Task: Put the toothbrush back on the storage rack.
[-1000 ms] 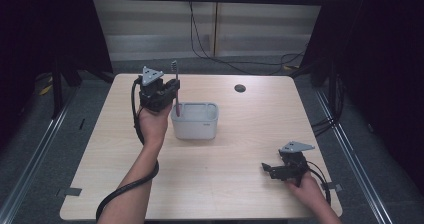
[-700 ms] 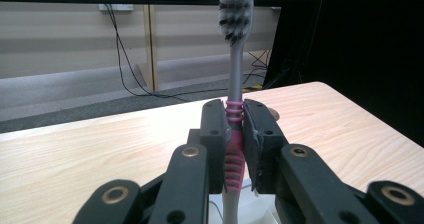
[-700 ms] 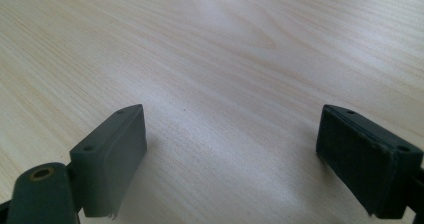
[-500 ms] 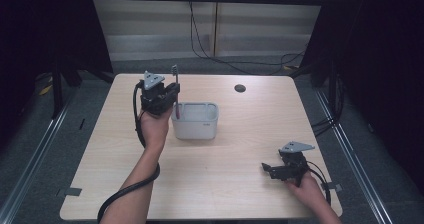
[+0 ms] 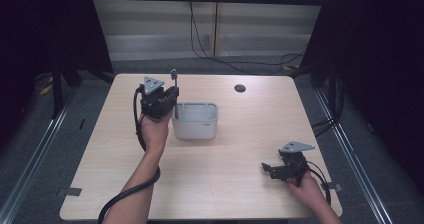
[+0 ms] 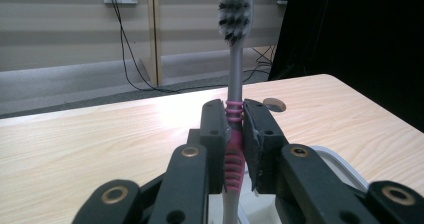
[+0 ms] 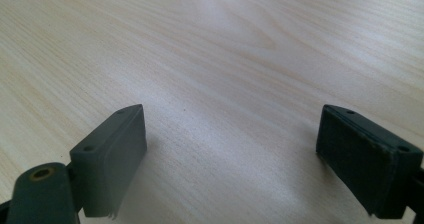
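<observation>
While ribbed pink rubber rings its grip, toothbrush [image 6: 234, 74] bristles stand upright.

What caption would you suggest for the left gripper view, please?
Left gripper clamps an upright toothbrush by its pink grip above the wooden table.

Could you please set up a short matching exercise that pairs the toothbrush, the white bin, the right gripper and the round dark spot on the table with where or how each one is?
Things:
1. toothbrush
2. white bin
3. right gripper
4. round dark spot

States:
A. near the table's far edge
B. jaws open, nothing between them
C. upright, clamped in the left gripper
D. on the table, just right of the left gripper

Pairs: 1-C, 2-D, 3-B, 4-A
</observation>
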Demonstrator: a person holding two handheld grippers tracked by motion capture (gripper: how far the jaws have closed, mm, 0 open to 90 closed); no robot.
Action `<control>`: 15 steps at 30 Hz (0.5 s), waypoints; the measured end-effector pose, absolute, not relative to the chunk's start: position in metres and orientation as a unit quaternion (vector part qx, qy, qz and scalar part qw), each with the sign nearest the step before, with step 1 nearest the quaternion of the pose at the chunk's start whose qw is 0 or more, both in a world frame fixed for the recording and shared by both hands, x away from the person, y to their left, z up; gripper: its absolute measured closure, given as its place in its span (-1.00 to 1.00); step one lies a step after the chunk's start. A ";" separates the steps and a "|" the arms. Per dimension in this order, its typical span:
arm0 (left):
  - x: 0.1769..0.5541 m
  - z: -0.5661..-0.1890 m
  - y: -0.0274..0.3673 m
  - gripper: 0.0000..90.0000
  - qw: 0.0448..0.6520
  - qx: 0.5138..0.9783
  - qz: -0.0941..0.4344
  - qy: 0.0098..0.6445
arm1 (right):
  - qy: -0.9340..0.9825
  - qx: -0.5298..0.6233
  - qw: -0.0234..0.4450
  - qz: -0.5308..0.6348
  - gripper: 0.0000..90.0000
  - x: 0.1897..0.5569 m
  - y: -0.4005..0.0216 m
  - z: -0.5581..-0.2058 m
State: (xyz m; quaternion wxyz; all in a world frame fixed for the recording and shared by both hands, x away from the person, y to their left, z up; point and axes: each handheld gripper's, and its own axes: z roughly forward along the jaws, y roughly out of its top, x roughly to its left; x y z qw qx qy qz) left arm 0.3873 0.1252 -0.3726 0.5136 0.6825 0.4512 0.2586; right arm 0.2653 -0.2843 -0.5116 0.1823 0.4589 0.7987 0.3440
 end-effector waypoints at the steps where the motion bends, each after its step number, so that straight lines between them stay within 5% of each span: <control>1: 0.387 -0.373 0.125 0.78 0.514 0.682 0.259 0.451 | 0.799 0.459 0.183 0.344 -0.73 0.265 -0.284 -0.512; 15: 0.386 -0.382 0.125 0.78 0.509 0.685 0.256 0.454 | 0.799 0.458 0.183 0.344 -0.73 0.265 -0.284 -0.512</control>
